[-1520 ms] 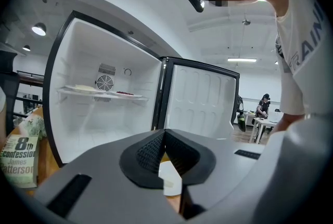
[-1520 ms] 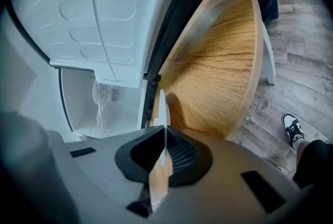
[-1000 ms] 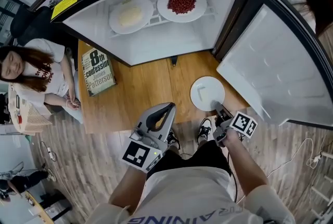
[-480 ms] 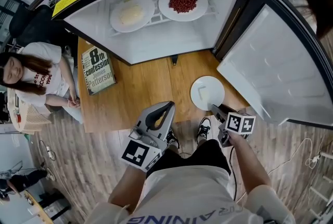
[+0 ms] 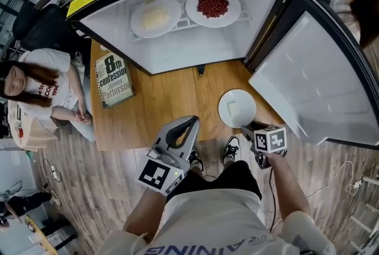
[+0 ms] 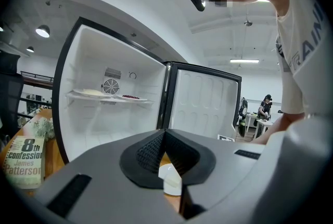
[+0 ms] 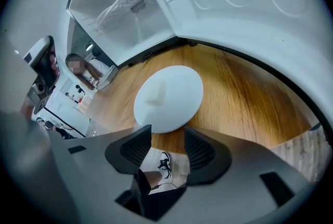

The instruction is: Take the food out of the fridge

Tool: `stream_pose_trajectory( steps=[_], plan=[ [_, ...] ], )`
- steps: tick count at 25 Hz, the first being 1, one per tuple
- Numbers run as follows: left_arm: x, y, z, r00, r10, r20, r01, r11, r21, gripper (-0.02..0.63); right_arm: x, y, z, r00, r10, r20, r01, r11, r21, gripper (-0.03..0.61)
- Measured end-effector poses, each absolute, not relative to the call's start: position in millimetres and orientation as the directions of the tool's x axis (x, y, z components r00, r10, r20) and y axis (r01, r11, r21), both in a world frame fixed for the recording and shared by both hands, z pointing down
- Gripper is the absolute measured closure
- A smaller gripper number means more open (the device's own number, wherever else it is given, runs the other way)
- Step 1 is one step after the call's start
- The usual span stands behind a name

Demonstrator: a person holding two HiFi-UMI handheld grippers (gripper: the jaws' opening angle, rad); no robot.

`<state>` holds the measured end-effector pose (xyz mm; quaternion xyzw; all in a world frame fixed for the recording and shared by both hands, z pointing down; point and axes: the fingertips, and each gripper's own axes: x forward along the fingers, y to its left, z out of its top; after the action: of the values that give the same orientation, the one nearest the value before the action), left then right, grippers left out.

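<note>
Two shelf plates: red food [image 5: 212, 6], pale food [image 5: 155, 17], in fridge [image 5: 177, 52] far ahead of my grippers.
Right gripper [image 7: 167, 132]: jaws just opening, empty; white plate [image 7: 169, 98] just past tips.
Left gripper [image 6: 164, 132]: closed, empty.

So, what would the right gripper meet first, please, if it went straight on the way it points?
Probably the white plate on the wooden table; the right gripper, fingers just opened and empty, points at it.

plate [image 5: 246, 107]: white | table [image 5: 166, 106]: brown wood grain | beans [image 5: 212, 5]: red | fridge [image 5: 195, 47]: white inside
</note>
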<state>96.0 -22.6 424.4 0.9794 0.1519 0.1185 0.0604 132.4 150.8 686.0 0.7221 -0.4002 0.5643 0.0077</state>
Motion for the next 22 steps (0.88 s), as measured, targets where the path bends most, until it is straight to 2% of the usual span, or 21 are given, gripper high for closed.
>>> stream_pose_trajectory(
  steps=[6, 7, 9, 10, 22],
  plan=[
    [94.3, -29.2, 417.7, 0.931, 0.307, 0.196, 0.281, -0.948, 0.150, 0.606, 141.0, 159.2, 664.0, 0.110, -0.568, 0.816, -0.529, -0.728, -0.436, 0.393],
    [93.9, -30.6, 416.3, 0.932, 0.306, 0.193, 0.280, -0.948, 0.150, 0.606, 145.3, 160.1, 658.0, 0.140, -0.569, 0.810, -0.522, -0.738, -0.428, 0.414],
    [93.8, -34.1, 412.5, 0.935, 0.303, 0.184, 0.277, -0.949, 0.151, 0.606, 154.2, 156.3, 644.7, 0.198, -0.592, 0.781, -0.513, -0.741, -0.432, 0.536],
    [94.1, -36.1, 410.2, 0.937, 0.300, 0.179, 0.275, -0.949, 0.151, 0.606, 158.2, 152.5, 637.1, 0.222, -0.609, 0.761, -0.516, -0.736, -0.439, 0.544],
    [90.8, -75.5, 364.1, 0.963, 0.253, 0.097, 0.246, -0.966, 0.081, 0.606, 176.7, 75.6, 492.4, 0.423, -0.786, 0.451, -0.706, -0.598, -0.381, 0.557]
  ],
)
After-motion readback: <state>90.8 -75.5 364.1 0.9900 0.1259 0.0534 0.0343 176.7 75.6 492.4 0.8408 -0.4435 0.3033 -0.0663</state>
